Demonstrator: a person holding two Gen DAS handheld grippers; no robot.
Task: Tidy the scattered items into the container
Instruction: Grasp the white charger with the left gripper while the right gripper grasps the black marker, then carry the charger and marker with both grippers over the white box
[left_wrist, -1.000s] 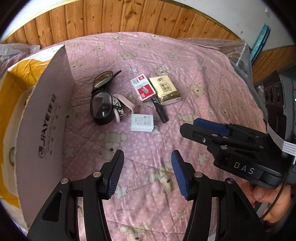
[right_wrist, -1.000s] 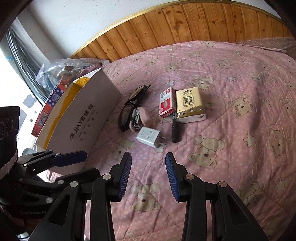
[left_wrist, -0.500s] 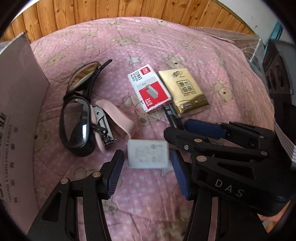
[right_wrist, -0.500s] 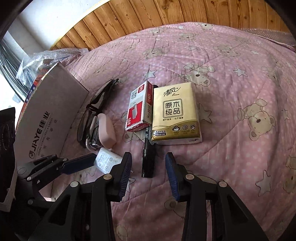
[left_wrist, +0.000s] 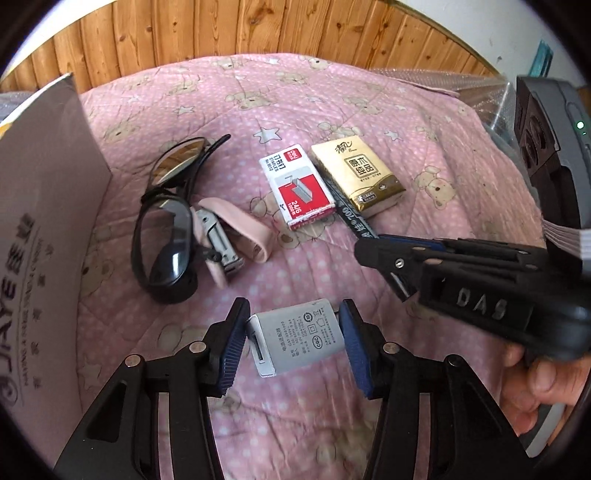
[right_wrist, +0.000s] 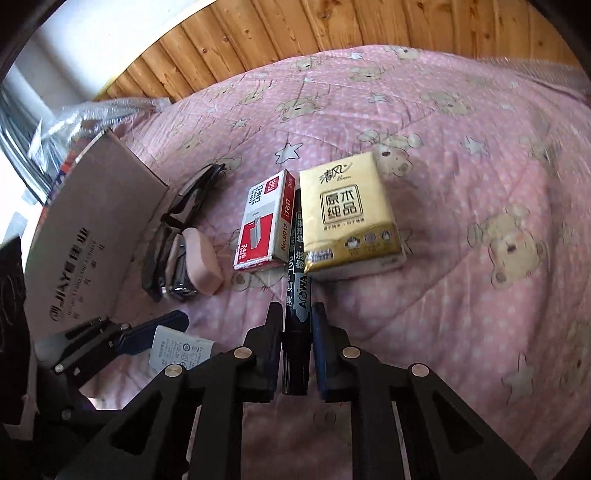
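My left gripper (left_wrist: 291, 343) has closed its jaws on the grey charger (left_wrist: 299, 338), which lies on the pink quilt (left_wrist: 332, 110). My right gripper (right_wrist: 297, 350) has closed its jaws on the near end of the black marker (right_wrist: 297, 314), whose far end lies between the red staples box (right_wrist: 264, 221) and the gold tissue pack (right_wrist: 349, 218). The sunglasses (left_wrist: 166, 221) and pink stapler (left_wrist: 229, 236) lie left of them. The cardboard box (left_wrist: 40, 221) stands at the left, its open top hidden.
A wooden wall (left_wrist: 258, 29) runs behind the bed. Clear plastic wrap (right_wrist: 103, 110) lies beyond the cardboard box. A dark device (left_wrist: 546, 147) sits at the right edge.
Both grippers moved forward and down to the items. The left jaws closed on the charger. The right jaws closed on the marker's near end.
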